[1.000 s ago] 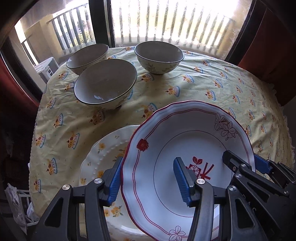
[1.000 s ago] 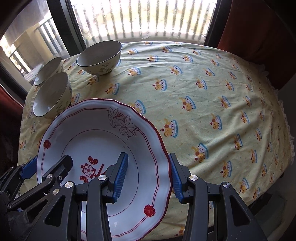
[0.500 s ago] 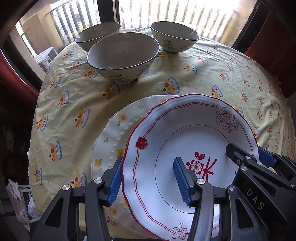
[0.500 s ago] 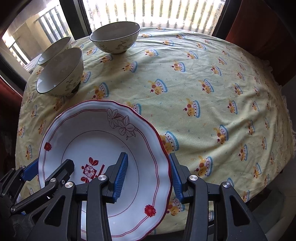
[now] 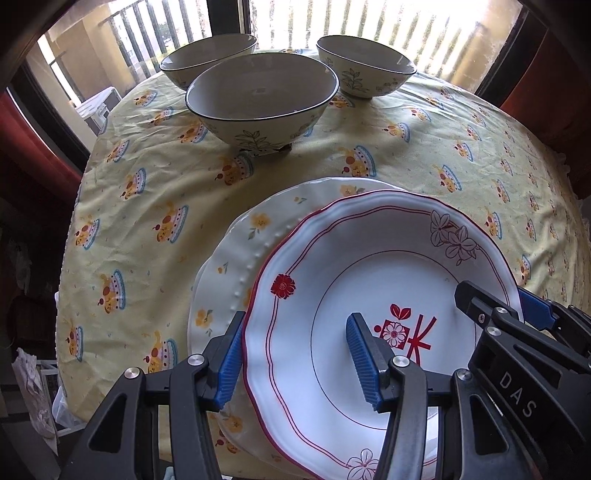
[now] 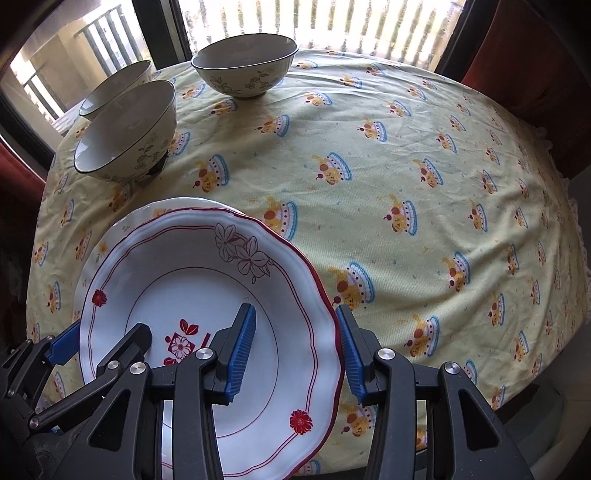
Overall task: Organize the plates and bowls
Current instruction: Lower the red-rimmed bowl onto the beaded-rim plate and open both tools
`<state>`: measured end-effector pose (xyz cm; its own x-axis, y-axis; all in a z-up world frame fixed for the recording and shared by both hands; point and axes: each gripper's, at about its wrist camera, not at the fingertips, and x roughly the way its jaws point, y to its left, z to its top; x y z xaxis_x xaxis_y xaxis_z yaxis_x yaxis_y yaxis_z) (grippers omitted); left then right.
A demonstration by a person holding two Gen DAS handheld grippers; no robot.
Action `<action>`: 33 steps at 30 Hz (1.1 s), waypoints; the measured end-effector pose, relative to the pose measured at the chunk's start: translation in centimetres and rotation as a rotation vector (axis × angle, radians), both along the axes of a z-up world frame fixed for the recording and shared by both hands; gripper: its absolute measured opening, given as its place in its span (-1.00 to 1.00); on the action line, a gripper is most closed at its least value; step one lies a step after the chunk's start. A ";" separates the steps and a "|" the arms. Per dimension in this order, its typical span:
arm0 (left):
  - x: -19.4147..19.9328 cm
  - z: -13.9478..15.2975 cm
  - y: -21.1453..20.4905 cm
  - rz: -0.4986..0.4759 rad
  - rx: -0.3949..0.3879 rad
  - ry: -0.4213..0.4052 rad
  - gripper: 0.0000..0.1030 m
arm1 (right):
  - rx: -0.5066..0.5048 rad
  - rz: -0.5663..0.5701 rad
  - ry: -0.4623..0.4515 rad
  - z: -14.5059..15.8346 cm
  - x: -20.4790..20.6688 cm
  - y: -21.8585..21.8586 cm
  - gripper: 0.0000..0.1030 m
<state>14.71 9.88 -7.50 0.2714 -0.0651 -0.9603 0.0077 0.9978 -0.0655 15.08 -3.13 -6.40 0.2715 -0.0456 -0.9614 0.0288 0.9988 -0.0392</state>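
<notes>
Red-rimmed plate held over yellow-flower plate, near edge of worktop

We see the worktop [image 6: 406,155] in a cupcake-print cloth; the red-rimmed plate [image 5: 369,266] overlaps the yellow-flower plate [image 5: 236,266]. Three bowls [image 5: 262,99] stand at the far left. Left gripper [image 5: 295,354] and right gripper [image 6: 295,350] each have fingers closed on opposite rims of the red-rimmed plate.

A round table [image 6: 406,155] wears a pale yellow tablecloth [image 5: 155,192] printed with small cakes. Beyond its far edge, bright daylight pours through a window [image 5: 369,22] with dark frames onto a balcony railing [image 5: 147,29]. Red curtains [image 6: 528,48] hang at both sides.
</notes>
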 end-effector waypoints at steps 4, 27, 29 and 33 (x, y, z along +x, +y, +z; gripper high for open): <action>-0.1 0.0 0.0 0.014 0.002 0.001 0.05 | 0.029 0.000 0.015 0.0 0.0 -0.3 -0.06; -0.2 0.5 2.1 0.055 0.064 -0.011 0.04 | 0.034 0.070 -0.025 0.7 -0.1 1.0 -0.43; -0.3 0.5 2.4 0.057 0.067 -0.013 0.04 | 0.054 0.065 -0.009 0.2 0.1 1.3 -0.43; -0.3 0.1 2.6 0.062 0.085 -0.013 0.04 | 0.058 0.067 -0.002 -0.4 0.0 1.8 -0.43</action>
